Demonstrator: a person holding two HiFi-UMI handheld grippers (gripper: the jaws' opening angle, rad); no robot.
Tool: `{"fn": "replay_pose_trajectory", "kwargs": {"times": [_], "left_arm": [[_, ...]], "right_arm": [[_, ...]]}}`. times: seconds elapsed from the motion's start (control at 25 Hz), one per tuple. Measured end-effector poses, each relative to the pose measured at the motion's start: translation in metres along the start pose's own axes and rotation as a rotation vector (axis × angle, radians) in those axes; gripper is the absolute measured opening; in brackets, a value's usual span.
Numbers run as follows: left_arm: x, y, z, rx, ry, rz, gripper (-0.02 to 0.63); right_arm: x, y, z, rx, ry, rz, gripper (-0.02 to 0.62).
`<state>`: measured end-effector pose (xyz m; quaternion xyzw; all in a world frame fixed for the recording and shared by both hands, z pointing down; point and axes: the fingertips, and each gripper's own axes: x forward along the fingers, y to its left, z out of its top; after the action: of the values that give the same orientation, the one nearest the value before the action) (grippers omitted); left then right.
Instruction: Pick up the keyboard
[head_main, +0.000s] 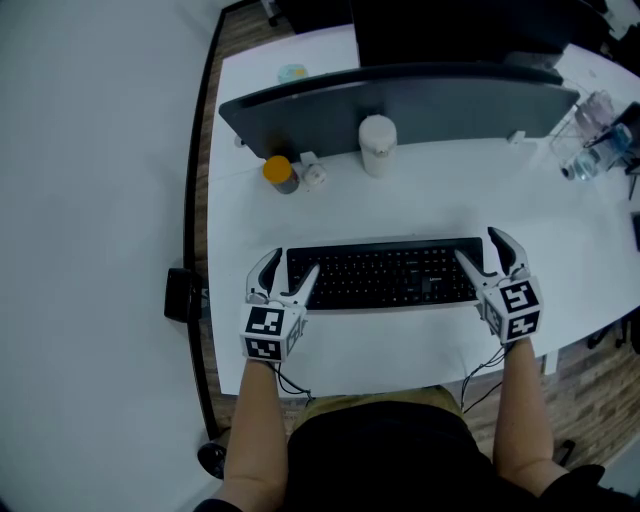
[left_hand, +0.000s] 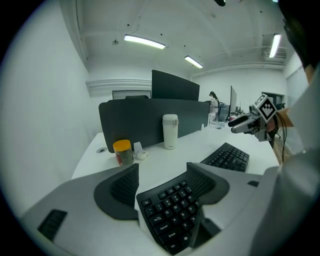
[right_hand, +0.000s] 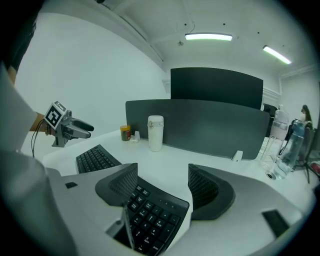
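Observation:
A black keyboard (head_main: 385, 275) lies flat on the white desk (head_main: 400, 200), close to the front edge. My left gripper (head_main: 290, 268) stands open around the keyboard's left end, one jaw on the far side and one on the near side. In the left gripper view that end (left_hand: 170, 210) sits between the wide-spread jaws, with the pads (left_hand: 125, 185) not pressing on it. My right gripper (head_main: 478, 247) is open around the right end in the same way. The right gripper view shows the keys (right_hand: 150, 215) between its jaws, with a gap at the pads (right_hand: 205, 187).
A grey divider panel (head_main: 400, 100) runs across the desk behind the keyboard. In front of it stand a white flask (head_main: 377, 145), an orange-lidded jar (head_main: 280, 173) and a small white object (head_main: 314, 174). Clear bottles (head_main: 590, 150) stand at the far right. The desk's front edge lies just below the grippers.

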<state>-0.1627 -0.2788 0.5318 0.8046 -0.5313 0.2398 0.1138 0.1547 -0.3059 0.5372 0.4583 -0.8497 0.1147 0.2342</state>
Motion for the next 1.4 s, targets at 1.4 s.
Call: {"fn": "replay_pose_trajectory", "kwargs": {"times": [1.4], "left_arm": [[0.024,0.012,-0.095,-0.201,0.292,-0.115,0.353]], "right_arm": [[0.016,-0.016,-0.088,0.165,0.21,0.012,0.285]]}}
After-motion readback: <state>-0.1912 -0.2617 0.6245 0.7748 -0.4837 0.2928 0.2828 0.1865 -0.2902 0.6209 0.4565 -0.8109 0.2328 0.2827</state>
